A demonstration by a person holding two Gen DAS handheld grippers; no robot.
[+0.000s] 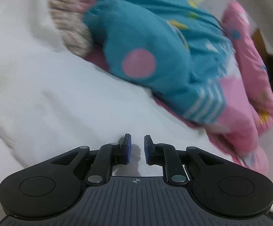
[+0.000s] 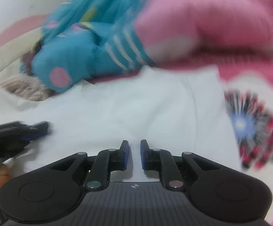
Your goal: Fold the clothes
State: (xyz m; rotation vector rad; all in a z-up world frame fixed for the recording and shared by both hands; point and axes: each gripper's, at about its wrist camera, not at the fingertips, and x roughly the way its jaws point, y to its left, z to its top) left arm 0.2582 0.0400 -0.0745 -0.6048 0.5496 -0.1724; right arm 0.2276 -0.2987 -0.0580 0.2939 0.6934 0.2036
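Left tool (image 1: pixel 137 148) and right tool (image 2: pixel 135 154), each narrowly parted and holding nothing, hover over white cloth (image 2: pixel 128 109); teal garment (image 1: pixel 145 43) lies beyond.

Your left gripper (image 1: pixel 137 149) hovers slightly parted over white cloth (image 1: pixel 64 98), near a teal garment (image 1: pixel 145 37).

Black claw (image 1: pixel 137 148), blue fingertip pads (image 1: pixel 128 148)
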